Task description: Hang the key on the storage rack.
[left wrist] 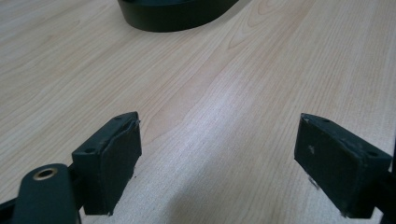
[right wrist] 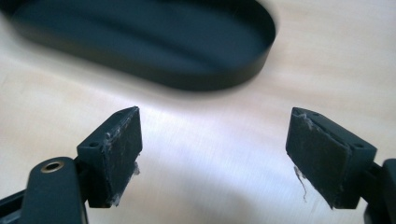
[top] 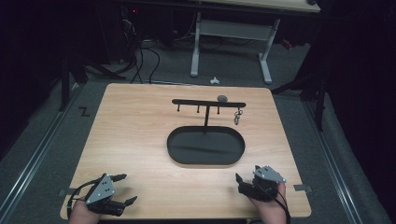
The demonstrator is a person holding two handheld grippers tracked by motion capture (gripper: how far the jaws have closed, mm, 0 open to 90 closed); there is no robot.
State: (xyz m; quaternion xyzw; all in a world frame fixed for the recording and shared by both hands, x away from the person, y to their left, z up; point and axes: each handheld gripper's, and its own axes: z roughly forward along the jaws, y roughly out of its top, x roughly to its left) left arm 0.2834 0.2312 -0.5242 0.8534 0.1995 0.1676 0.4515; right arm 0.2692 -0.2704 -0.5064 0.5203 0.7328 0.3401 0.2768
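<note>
A black oval tray lies in the middle of the wooden table. From it rises a thin black stand with a horizontal bar and several small hooks. A metal key ring hangs from the bar's right end. My left gripper rests at the table's front left, open and empty. My right gripper sits at the front right, also open and empty. In the left gripper view the gripper faces bare wood, with the tray's rim far ahead. In the right gripper view the gripper is wide apart just short of the tray.
A small grey round object lies on the table behind the stand. A white-legged desk and cables stand on the floor beyond the table. Metal rails run along both sides of the table.
</note>
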